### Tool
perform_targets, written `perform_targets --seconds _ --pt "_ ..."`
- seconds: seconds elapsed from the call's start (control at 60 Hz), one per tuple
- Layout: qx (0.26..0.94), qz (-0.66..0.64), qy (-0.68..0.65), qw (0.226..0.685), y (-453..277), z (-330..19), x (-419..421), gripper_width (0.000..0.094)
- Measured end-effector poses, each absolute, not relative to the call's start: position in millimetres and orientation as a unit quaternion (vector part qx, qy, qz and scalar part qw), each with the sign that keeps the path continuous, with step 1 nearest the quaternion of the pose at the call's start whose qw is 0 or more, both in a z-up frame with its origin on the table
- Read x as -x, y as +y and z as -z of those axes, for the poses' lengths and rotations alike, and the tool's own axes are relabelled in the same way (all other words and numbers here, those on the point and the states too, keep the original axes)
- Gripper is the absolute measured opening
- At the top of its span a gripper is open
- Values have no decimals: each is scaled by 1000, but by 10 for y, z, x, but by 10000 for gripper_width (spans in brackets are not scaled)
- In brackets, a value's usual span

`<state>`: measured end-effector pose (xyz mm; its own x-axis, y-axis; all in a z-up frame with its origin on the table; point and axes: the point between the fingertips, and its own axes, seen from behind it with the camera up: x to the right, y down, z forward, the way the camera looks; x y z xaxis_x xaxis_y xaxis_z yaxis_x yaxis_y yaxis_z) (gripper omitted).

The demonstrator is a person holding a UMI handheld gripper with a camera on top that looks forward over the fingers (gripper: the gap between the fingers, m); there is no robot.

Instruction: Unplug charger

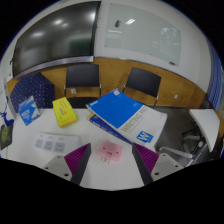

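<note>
A small pink charger block [109, 152] lies on the white table [95, 135], with what look like short pale prongs on its near side. It is free of any socket that I can see. My gripper [110, 156] is open. The charger lies between the two purple-padded fingers [76, 158], with a gap on each side. No cable or power strip shows near it.
A stack of blue books [125, 112] lies just beyond the charger. A yellow box [64, 110] and a white card [48, 143] lie to the left. Two black chairs [83, 75] stand behind the table, and a grey chair [185, 148] is at the right.
</note>
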<state>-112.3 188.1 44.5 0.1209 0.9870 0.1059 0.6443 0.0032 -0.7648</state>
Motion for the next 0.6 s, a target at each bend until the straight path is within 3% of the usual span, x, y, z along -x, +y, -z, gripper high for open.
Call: perform_targets --seconds 0.317,0.6 --pt "665 -260 -599 363 1083 -2117 -750 856" --pt "672 -242 -591 376 643 -2437 -2056 851"
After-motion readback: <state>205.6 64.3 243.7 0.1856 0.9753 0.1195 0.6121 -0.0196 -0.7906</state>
